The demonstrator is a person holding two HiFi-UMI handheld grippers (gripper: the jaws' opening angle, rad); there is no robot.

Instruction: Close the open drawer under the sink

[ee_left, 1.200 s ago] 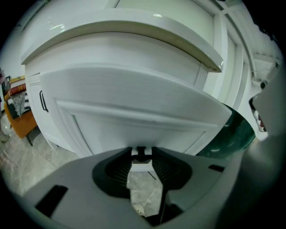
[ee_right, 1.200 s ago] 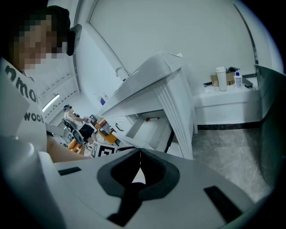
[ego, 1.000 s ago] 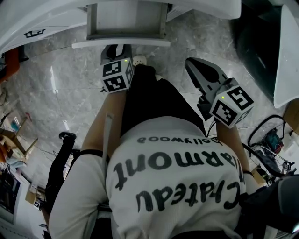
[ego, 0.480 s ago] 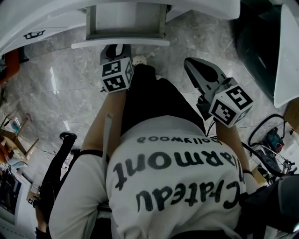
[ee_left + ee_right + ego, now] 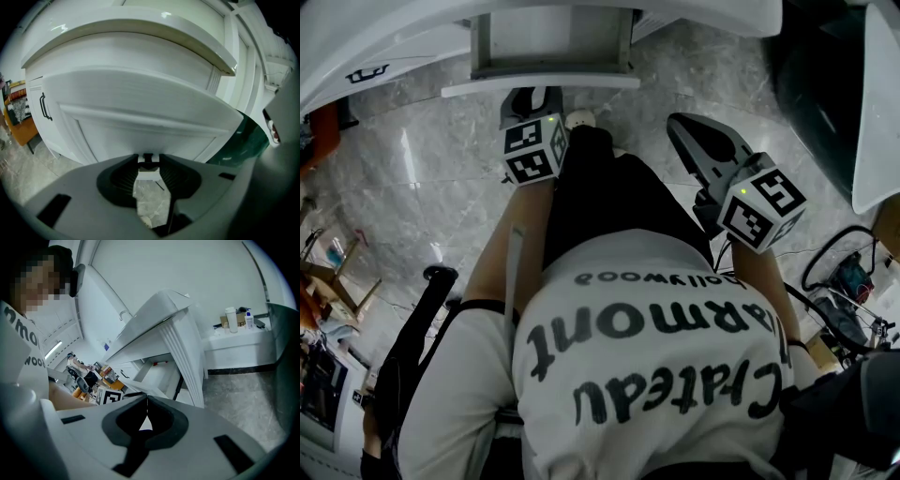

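Note:
The white drawer [image 5: 551, 37] stands pulled out from the vanity under the sink top [image 5: 384, 42], its front panel [image 5: 540, 85] facing me. My left gripper [image 5: 532, 96] hovers just short of that panel, jaws a little apart with nothing between them. In the left gripper view the drawer front [image 5: 140, 117] fills the frame right ahead of the left gripper [image 5: 148, 161]. My right gripper [image 5: 680, 127] hangs shut and empty to the right, away from the drawer. From the right gripper [image 5: 146, 401] the open drawer [image 5: 157, 371] shows from the side.
A shoe [image 5: 579, 120] rests on the marble floor below the drawer. Cables [image 5: 839, 272] lie at the right, beside a dark green fixture [image 5: 811, 84]. A cabinet door with a black handle [image 5: 43, 107] is at the left. Bottles [image 5: 234, 319] stand on a far ledge.
The right gripper has drifted slightly up and left. The left gripper and the drawer look as they did before.

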